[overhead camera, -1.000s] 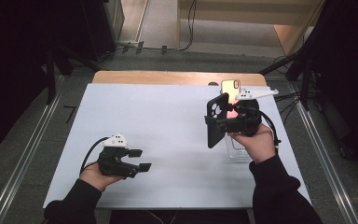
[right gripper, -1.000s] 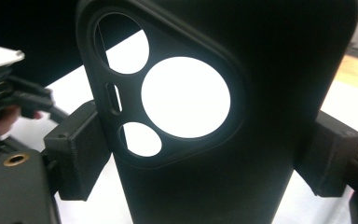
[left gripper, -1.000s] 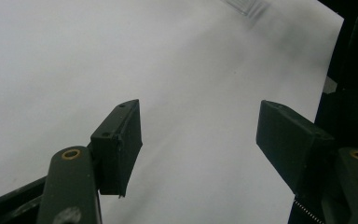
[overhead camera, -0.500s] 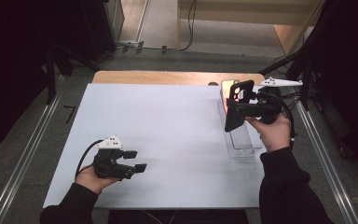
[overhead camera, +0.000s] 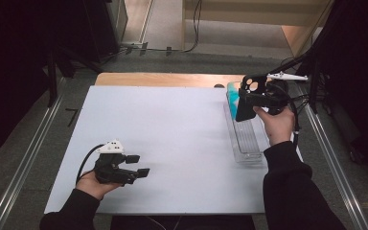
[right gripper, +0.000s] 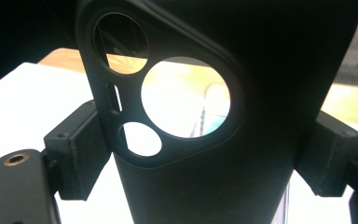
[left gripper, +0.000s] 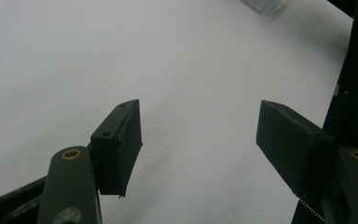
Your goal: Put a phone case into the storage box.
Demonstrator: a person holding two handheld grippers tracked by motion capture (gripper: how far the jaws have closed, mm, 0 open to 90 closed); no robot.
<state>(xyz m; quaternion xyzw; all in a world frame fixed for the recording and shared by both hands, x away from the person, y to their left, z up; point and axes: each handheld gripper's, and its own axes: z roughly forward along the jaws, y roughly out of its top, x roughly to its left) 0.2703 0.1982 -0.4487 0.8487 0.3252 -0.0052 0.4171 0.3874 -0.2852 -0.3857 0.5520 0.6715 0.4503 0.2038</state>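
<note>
Black phone case (overhead camera: 246,98) — camera cutouts up — upright above clear tray (overhead camera: 247,141)

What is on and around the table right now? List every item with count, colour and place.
phone case: one, black, with round camera holes, held upright over the far end of the tray at the table's far right.
tray: one, clear plastic, long and narrow, lying along the right edge of the table.
teal thing: one, at the tray's far end, too unclear to name.
table: one, white top, wooden strip along the far edge.
right hand-held gripper: one, black, jaws closed on the sides of the phone case.
left hand-held gripper: one, black with a grey plate on top, jaws open and empty, low over the near left of the table.
</note>
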